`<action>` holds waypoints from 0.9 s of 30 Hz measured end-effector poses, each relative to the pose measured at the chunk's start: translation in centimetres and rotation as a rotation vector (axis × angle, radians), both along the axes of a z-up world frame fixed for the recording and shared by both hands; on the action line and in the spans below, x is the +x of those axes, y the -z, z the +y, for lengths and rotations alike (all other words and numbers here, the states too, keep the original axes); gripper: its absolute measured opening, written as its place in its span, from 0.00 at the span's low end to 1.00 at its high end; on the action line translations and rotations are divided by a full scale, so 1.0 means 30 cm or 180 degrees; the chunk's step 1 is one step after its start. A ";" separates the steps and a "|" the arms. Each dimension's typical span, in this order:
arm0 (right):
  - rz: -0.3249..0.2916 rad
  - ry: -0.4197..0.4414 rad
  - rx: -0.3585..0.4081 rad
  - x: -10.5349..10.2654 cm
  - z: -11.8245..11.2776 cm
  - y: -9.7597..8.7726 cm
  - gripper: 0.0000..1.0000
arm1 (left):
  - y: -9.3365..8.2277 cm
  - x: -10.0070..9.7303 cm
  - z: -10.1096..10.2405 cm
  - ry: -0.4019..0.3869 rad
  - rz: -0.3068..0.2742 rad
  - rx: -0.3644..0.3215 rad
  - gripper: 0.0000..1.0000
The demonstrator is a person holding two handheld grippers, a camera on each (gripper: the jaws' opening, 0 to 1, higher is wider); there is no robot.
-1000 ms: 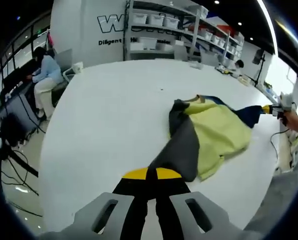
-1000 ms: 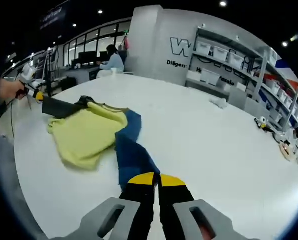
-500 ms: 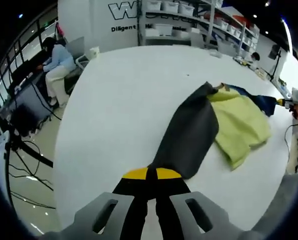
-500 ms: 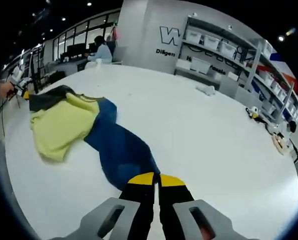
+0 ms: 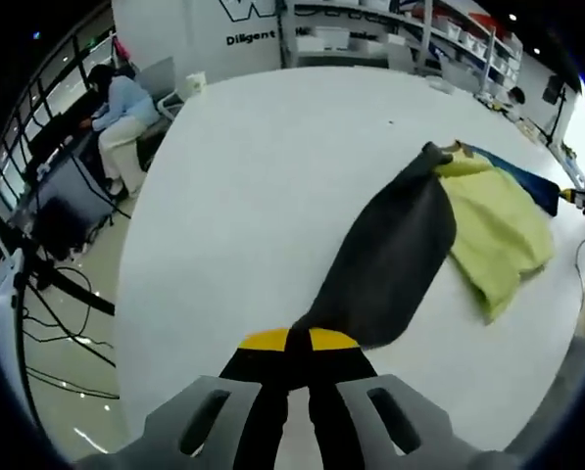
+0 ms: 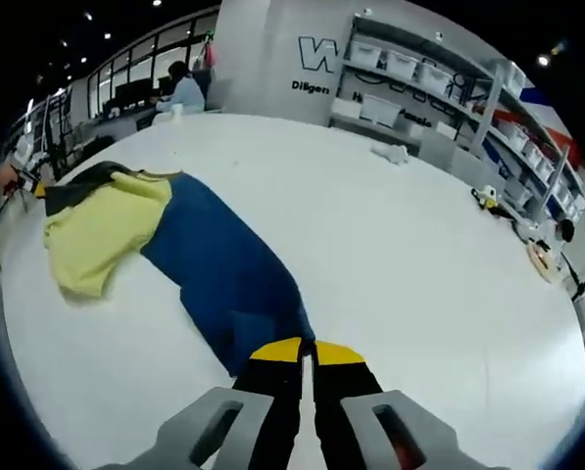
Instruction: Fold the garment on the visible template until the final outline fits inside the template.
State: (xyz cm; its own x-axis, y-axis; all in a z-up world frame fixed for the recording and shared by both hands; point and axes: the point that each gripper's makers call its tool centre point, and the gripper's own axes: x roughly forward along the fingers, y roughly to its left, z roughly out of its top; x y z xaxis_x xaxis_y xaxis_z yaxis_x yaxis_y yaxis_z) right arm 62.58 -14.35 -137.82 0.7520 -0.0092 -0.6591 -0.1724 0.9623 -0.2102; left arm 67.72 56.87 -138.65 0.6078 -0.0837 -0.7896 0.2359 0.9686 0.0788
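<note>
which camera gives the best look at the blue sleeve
The right gripper view: the blue sleeve runs spread out from the right gripper. The left gripper view catches just a thin blue strip beyond the yellow body.

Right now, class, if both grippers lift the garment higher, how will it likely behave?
The garment would probably sag: its dark sleeve already drapes limp from the left gripper. It looks light, since thin fingers hold the blue sleeve. It seems likely to slide easily on the smooth table.

Garment [image 5: 439, 235] lies spread on table [image 5: 243, 176], stretched between both tongs
</note>
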 end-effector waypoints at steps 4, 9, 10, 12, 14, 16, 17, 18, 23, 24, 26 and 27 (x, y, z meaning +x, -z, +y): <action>-0.0234 -0.0137 -0.0113 0.010 0.071 -0.052 0.23 | -0.029 -0.013 -0.034 0.0067 -0.0138 -0.0009 0.27; -0.0324 -0.0479 0.0202 -0.003 0.241 -0.058 0.19 | -0.049 -0.038 -0.105 0.0221 -0.0240 -0.0099 0.25; -0.0357 -0.0606 0.0242 -0.004 0.284 -0.059 0.19 | -0.057 -0.042 -0.127 0.0274 -0.0282 -0.0123 0.26; -0.0323 -0.0727 0.0328 -0.014 0.340 -0.048 0.19 | -0.067 -0.050 -0.165 0.0303 -0.0325 -0.0220 0.28; -0.0287 -0.0995 0.0464 -0.027 0.427 -0.031 0.20 | -0.068 -0.070 -0.246 0.0490 -0.0333 -0.0442 0.31; -0.0296 -0.1208 0.0616 -0.037 0.507 -0.022 0.24 | -0.065 -0.094 -0.319 0.0705 -0.0356 -0.0492 0.37; -0.0241 -0.1309 0.0552 -0.045 0.535 -0.005 0.25 | -0.062 -0.106 -0.351 0.0778 -0.0348 -0.0537 0.39; -0.0211 -0.1370 0.0525 -0.044 0.545 0.012 0.25 | -0.053 -0.123 -0.382 0.0851 -0.0303 -0.0574 0.39; -0.0047 -0.1648 0.0648 -0.070 0.648 0.073 0.28 | 0.008 -0.208 -0.544 0.1297 -0.0099 -0.0701 0.41; -0.0061 -0.1688 0.0625 -0.071 0.666 0.077 0.29 | 0.026 -0.225 -0.568 0.1361 -0.0048 -0.0677 0.41; -0.0011 -0.1844 0.0645 -0.085 0.712 0.091 0.32 | 0.062 -0.229 -0.601 0.1468 0.0003 -0.0698 0.41; 0.0018 -0.1878 0.0639 -0.092 0.725 0.097 0.33 | 0.072 -0.235 -0.613 0.1494 0.0021 -0.0683 0.41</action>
State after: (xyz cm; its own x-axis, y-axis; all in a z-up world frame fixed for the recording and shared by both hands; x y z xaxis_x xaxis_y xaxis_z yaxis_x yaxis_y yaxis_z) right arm 59.83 7.40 -140.74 0.5890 0.5313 -0.6089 -0.6878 0.7252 -0.0326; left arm 60.66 38.46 -140.80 0.4609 -0.5070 -0.7284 0.6489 0.7524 -0.1131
